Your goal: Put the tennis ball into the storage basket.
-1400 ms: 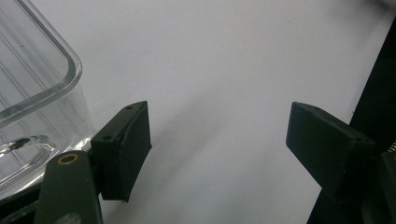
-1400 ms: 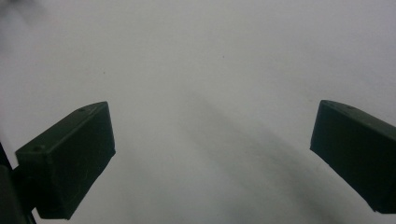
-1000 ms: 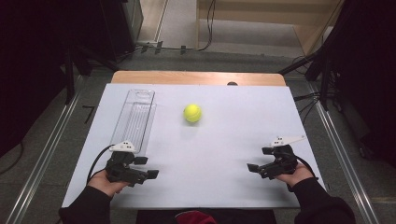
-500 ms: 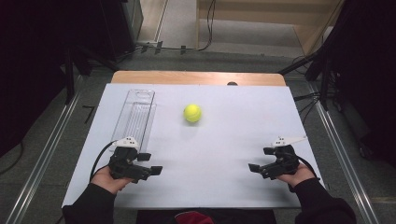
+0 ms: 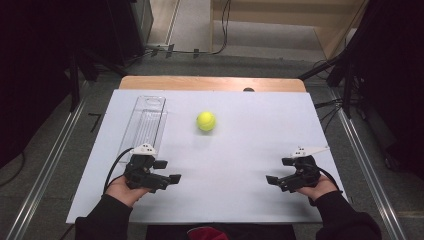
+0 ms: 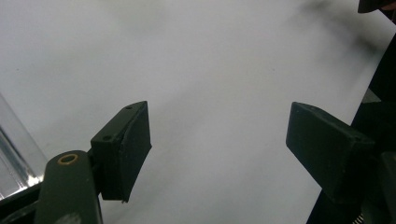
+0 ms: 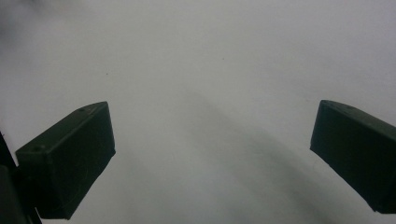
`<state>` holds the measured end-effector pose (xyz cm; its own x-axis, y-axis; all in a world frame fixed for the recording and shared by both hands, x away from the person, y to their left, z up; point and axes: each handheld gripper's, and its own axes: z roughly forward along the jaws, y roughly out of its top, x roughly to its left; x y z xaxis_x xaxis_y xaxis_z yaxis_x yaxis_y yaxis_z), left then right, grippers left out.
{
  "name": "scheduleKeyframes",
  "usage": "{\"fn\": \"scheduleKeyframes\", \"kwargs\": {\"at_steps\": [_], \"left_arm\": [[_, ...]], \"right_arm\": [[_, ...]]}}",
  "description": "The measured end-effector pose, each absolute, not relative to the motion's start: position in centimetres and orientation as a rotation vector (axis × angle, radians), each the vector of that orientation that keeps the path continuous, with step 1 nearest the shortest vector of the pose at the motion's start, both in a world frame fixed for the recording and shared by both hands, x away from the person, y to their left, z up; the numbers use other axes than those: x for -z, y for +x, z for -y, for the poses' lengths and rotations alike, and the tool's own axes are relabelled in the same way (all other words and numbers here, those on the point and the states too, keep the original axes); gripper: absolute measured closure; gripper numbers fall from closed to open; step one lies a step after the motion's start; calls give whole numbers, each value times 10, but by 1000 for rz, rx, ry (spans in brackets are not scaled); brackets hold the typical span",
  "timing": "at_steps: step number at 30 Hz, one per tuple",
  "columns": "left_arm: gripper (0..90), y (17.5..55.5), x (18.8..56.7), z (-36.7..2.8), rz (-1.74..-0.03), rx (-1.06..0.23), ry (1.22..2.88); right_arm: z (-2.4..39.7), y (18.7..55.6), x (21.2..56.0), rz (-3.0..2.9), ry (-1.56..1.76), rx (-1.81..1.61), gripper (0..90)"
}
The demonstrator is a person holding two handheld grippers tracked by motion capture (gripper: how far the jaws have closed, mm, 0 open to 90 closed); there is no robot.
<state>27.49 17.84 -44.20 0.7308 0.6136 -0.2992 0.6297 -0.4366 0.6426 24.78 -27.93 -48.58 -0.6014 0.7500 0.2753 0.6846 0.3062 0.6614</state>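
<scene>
Both tools, left tool [image 5: 167, 172] and right tool [image 5: 276, 181], hover open and empty at the frame's bottom (nothing gripped); next, I'd guess, reaching for the ball [image 5: 206, 121] mid-tabletop

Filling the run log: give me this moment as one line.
left tongs: open, empty | right tongs: open, empty | tennis ball: untouched on table

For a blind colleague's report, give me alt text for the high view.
A yellow tennis ball lies on a white table, with a clear plastic tube to its left. Two hands near the front edge hold the left gripper and right gripper, both open and empty.
</scene>
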Motion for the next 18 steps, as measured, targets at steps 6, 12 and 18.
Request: {"fn": "scheduleKeyframes", "kwargs": {"at_steps": [6,12,18], "left_arm": [[226,278,442,-172,-938,20,2145],[226,282,444,-166,-943,15,2138],[227,286,445,-158,-945,8,2135]], "right_arm": [[280,248,484,-2457,1345,-1190,0],[279,248,485,-2458,1351,-1189,0],[279,248,486,-2469,1349,-1186,0]]}}
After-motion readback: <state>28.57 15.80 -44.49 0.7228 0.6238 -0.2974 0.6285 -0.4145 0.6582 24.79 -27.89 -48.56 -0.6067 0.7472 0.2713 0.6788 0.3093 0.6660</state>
